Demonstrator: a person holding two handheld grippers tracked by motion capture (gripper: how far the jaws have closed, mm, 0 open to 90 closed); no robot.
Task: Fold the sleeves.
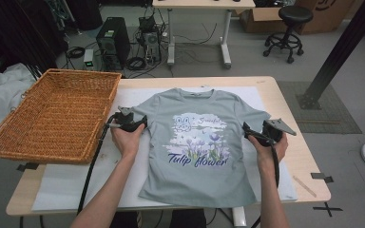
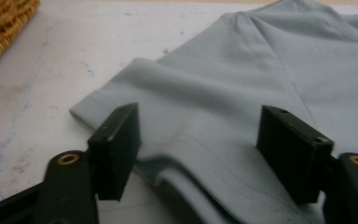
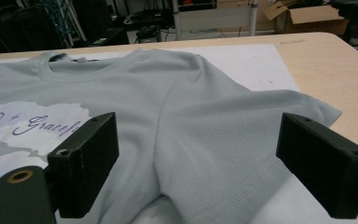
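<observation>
T-shirt (image 1: 197,142) between both lowered grippers

A wicker basket (image 1: 57,114) fills the left of the frame, its raised rim close beside the left gripper (image 1: 140,124), so passage leftward is tight. The grey T-shirt (image 1: 199,142) lies flat across the middle and blocks nothing. Bare white mat (image 1: 66,183) lies free at lower left, below the basket, and bare wooden tabletop (image 1: 304,161) at right, beyond the right gripper (image 1: 245,129).
</observation>
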